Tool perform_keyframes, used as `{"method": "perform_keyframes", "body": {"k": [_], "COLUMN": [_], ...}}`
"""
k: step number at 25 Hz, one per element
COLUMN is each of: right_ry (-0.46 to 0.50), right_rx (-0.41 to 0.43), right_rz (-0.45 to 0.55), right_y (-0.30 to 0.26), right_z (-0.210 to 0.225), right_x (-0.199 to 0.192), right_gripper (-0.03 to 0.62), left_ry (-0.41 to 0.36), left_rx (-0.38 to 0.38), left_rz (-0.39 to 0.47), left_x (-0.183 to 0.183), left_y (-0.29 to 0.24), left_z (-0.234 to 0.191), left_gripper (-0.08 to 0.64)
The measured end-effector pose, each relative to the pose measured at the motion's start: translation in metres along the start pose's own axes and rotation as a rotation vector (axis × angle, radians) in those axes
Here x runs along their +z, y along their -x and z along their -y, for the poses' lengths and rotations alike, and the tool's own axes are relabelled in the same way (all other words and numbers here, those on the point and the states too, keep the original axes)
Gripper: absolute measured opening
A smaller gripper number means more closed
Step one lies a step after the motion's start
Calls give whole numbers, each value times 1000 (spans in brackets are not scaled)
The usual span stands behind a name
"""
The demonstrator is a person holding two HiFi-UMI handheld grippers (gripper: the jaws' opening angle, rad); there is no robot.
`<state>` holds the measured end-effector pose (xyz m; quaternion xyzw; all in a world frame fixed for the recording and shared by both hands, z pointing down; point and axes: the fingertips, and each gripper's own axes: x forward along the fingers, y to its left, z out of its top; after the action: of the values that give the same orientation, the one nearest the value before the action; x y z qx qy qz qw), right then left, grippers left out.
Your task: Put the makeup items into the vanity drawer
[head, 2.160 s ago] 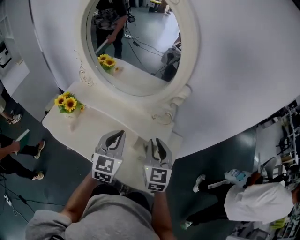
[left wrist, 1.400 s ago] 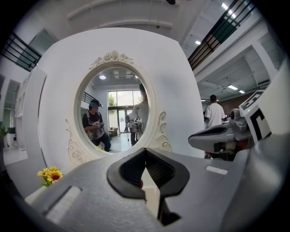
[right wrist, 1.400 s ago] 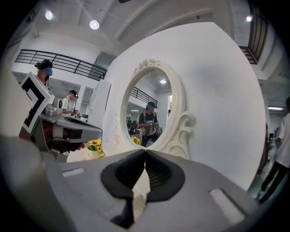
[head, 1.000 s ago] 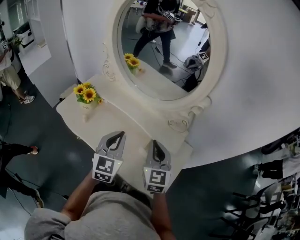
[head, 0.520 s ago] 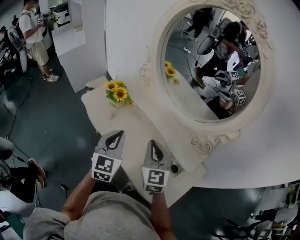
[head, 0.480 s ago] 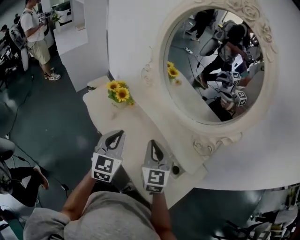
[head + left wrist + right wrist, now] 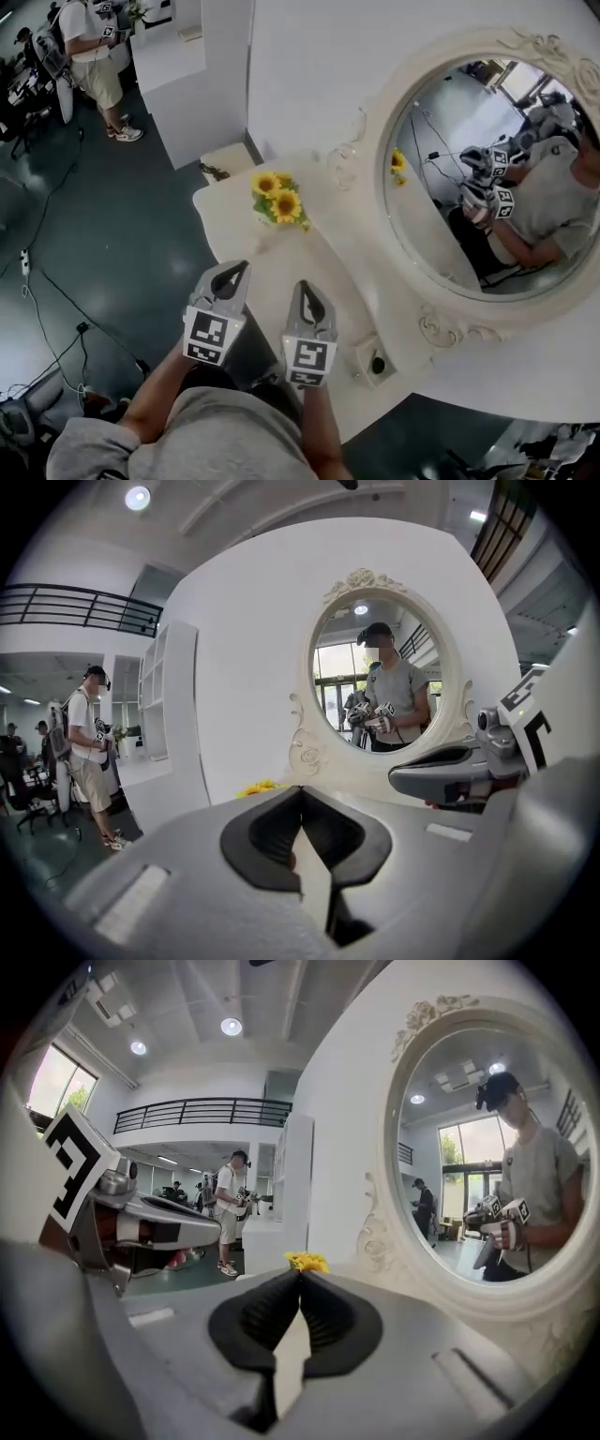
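no readable text, label or number anywhere

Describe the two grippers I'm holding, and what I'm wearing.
The left gripper and right gripper are both light grey, wedge-shaped shells with black pads lining the jaws. Each carries a white cube printed with black square markers. You wear a grey short-sleeved shirt.

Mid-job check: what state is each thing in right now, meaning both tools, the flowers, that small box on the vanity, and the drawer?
Left tool: shut, nothing between its jaws.
Right tool: shut, empty.
Sunflowers: upright on the vanity top, beyond both tools.
Small cream box: standing on the vanity top beside the right tool, not gripped.
Drawer: not in view, open or closed cannot be told.
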<state>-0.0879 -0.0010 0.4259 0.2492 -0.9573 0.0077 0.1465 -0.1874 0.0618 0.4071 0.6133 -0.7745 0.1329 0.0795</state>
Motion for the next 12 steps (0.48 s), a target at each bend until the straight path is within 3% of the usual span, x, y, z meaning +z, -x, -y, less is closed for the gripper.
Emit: {"method": "perform_keyframes", "body": {"k": [12], "right_ry": [-54], "right_rx": [-4], "right_rz": [-120], "right_y": [-100], "right_z": [-46], "right_x": [-33], "right_gripper": [6], "left_ry": [39], "left_rx": [-60], "left_rz": [-115], "left_x": [-58], "left_y": [-50], "left_z": [-80], "left_gripper": [11]}}
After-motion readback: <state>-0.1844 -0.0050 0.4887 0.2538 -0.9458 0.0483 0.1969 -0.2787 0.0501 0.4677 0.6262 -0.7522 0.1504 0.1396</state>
